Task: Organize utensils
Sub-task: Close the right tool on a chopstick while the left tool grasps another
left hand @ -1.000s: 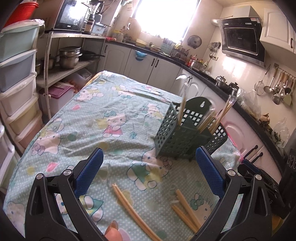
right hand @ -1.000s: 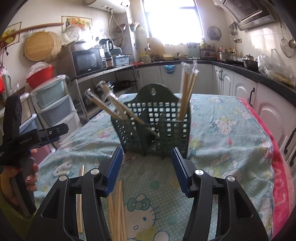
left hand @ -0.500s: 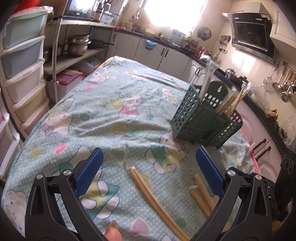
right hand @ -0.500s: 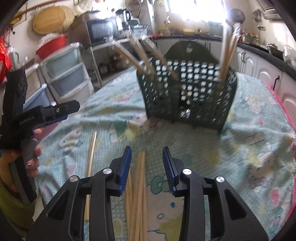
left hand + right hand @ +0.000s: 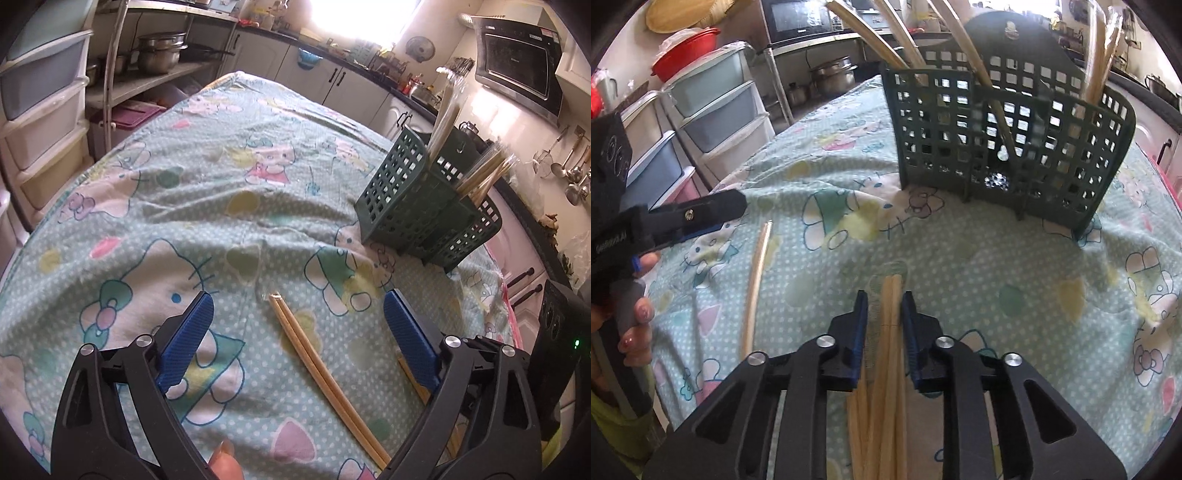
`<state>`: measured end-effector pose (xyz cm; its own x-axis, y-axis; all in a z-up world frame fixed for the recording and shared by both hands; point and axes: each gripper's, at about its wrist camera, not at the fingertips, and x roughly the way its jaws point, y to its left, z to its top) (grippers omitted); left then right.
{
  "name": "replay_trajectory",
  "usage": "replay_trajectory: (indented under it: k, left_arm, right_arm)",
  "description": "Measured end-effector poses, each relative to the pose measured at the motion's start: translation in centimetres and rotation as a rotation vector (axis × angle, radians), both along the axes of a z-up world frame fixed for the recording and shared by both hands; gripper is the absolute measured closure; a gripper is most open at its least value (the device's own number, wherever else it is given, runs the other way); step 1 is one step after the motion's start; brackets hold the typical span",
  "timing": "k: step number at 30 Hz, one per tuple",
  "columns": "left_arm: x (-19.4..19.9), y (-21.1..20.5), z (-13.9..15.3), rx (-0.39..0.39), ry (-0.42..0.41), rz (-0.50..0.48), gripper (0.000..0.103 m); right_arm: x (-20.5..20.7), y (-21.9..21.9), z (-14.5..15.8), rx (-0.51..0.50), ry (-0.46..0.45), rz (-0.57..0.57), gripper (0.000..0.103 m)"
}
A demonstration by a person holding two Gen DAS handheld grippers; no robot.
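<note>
Bamboo chopsticks lying bundled on the cartoon-print tablecloth, tips toward twelve o'clock in the right wrist view, framed by the right gripper. Jaws closing around the top pair, blue pads just beside the sticks on either side; cannot tell whether they press yet, with a sliver of gap seeming to show at nine o'clock. More sticks fanned underneath toward six o'clock.

Second pair of chopsticks resting between the wide-apart pads of the left gripper, nothing touched, jaws beginning to narrow. Same pair seen at nine o'clock in the right view.

Green lattice utensil basket standing upright at one o'clock, well apart from the loose sticks, already carrying chopsticks in at least two compartments, some leaning toward eleven o'clock.

To do the pickup well:
- Finish the squeeze squarely across the top pair, so both sticks are caught together and neither rolls out
- Keep the pads off the lower sticks, otherwise likely to drag the pile along
- Lift straight before swinging toward the basket, and tilt tips down over an open compartment
- Watch the loose cloth; folds near the basket could snag a trailing end

Fingertip visible at six o'clock behind the left gripper
</note>
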<state>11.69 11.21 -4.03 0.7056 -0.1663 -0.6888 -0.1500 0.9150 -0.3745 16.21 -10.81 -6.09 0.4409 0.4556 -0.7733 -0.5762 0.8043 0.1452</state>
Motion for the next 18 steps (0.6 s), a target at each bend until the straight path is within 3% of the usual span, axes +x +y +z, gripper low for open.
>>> replay_trajectory:
  k: [7, 10, 16, 18]
  left_arm:
    - [0.9, -0.2, -1.2, 0.003, 0.047, 0.005, 0.018]
    - [1.3, -0.3, -1.8, 0.012, 0.067, 0.006, 0.025]
    - [2.1, -0.7, -2.4, 0.088, 0.084, 0.018, 0.059]
    - [2.3, -0.4, -2.5, 0.108, 0.088, 0.030, 0.080]
  right_arm:
    - [0.7, -1.1, -0.4, 0.007, 0.006, -0.031, 0.091]
    - [0.8, -1.4, -0.4, 0.006, 0.000, -0.043, 0.091]
    - [0.9, -2.6, 0.0, 0.041, -0.011, -0.075, 0.092]
    - [1.2, -3.1, 0.3, 0.059, -0.015, -0.087, 0.092]
